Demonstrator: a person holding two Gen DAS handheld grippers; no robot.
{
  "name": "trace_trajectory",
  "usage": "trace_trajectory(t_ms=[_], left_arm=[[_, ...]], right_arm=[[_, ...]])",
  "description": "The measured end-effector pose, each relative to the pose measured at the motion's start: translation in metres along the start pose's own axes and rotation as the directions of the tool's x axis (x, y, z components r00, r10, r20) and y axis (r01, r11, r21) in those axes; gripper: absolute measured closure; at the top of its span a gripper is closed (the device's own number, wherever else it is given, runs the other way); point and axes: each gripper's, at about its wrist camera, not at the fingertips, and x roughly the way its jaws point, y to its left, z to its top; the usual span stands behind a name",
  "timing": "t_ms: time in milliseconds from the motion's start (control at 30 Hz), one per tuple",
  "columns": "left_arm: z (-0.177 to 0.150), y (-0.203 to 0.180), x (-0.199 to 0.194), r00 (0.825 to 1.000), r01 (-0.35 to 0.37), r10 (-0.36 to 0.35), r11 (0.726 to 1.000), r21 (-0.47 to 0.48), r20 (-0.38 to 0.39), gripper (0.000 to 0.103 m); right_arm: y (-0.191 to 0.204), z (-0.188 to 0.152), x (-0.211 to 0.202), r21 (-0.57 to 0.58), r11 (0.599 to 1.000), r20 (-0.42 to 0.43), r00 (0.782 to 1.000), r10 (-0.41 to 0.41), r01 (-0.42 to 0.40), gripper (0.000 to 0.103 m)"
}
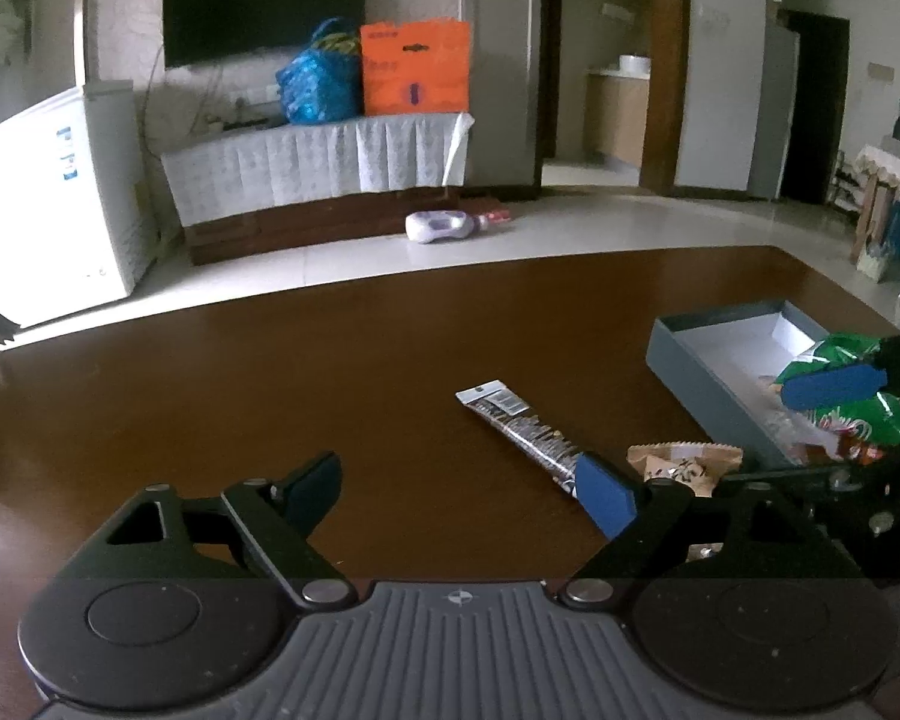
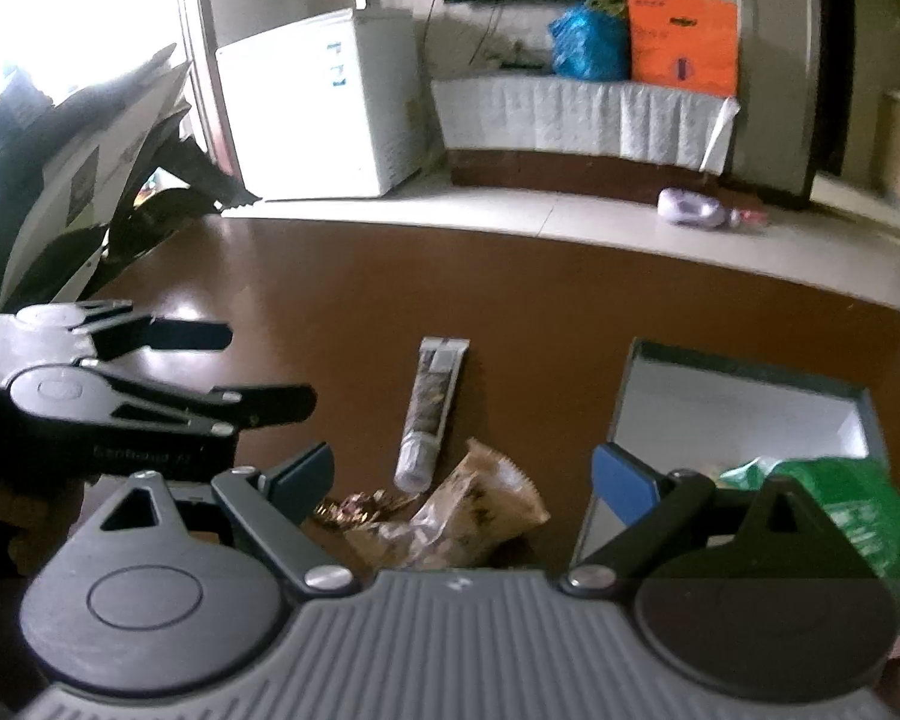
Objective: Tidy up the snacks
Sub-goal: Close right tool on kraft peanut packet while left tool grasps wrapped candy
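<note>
A dark brown wooden table [image 1: 342,360] fills the foreground of both wrist views, with a tiled living-room floor beyond it. The left tongs [image 1: 459,489] hover low over the table with their jaws spread wide and nothing between them. The right tongs [image 2: 462,474] are likewise released, jaws wide apart, held above the snacks; seen from the left wrist view they reach in from the right edge, over the near end of the box. A shallow grey box [image 1: 684,354] with a pale inside sits on the table to the right. A green snack bag [image 1: 843,411] lies in its near end, partly over the rim, close behind a blue pad of the right tongs. On the table just left of the box lies a tan, crinkled snack packet [image 2: 480,516], and beside it a long, narrow silver-and-dark snack stick [image 2: 432,414] points away from the cameras. A small gold-brown wrapper [image 2: 360,510] rests next to the tan packet. In the background stand a white chest freezer [image 1: 60,204], a wall television [image 1: 264,3], and blue and orange bags [image 1: 414,69] on a covered cabinet.
</note>
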Motion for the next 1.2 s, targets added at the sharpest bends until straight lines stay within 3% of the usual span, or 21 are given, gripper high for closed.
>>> trace_trajectory(t_ms=[500, 1000, 1067, 1200], left_arm=[[-0.001, 0.006, -0.001, 1.000, -0.019, 0.019, 1.000, -0.010, -0.001, 0.015], [0.001, 0.013, 0.000, 0.999, -0.034, 0.033, 0.999, -0.016, -0.015, 0.015], [0.000, 0.014, 0.000, 0.999, -0.035, 0.035, 0.999, -0.019, -0.015, 0.015], [0.000, 0.013, 0.000, 0.999, -0.035, 0.035, 0.999, -0.022, -0.013, 0.015]], right_arm=[[0.007, -0.013, 0.035, -0.002, 1.000, -0.111, 0.994, 0.021, -0.022, 0.008], [0.016, -0.017, 0.062, -0.045, 0.999, -0.110, 0.994, -0.025, 0.020, 0.009], [0.016, -0.016, 0.064, -0.041, 0.999, -0.106, 0.994, -0.029, 0.025, 0.020], [0.009, -0.014, 0.065, -0.014, 0.999, -0.114, 0.993, -0.036, 0.035, 0.030]])
